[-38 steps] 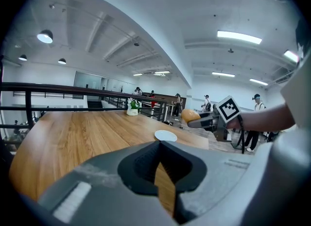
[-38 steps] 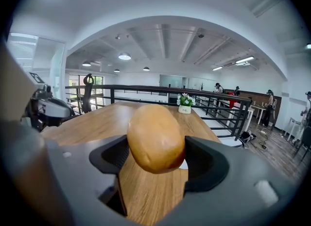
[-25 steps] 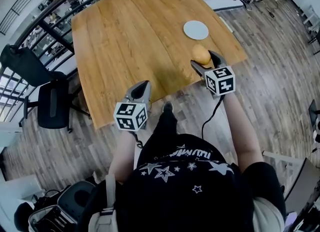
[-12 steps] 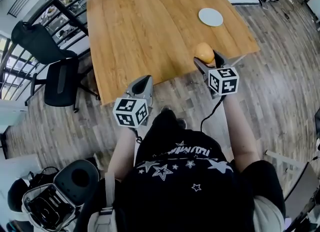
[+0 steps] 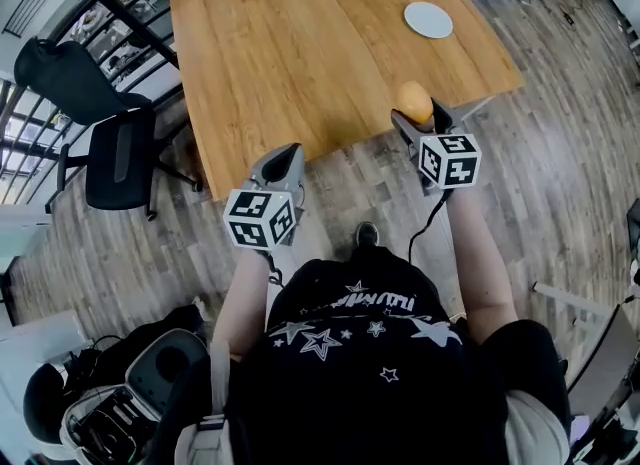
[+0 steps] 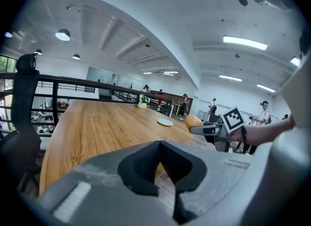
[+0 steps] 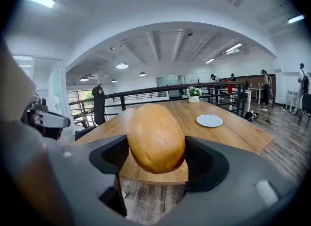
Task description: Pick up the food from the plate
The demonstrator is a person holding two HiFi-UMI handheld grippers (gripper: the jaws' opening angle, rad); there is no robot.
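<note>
Right gripper view: the right gripper (image 7: 156, 156) holds the food (image 7: 155, 135) squarely between its jaws.

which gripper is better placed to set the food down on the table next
Right. The right gripper grips the food at the table's near edge. The left gripper is shut, empty, and back over the floor.

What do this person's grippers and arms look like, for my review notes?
The left gripper and right gripper are grey, with dark-lined jaws. Each carries a white marker cube printed with black squares, and a black cable trails from each towards the body. No sleeves cover the forearms; the person wears a black top with white stars.
</note>
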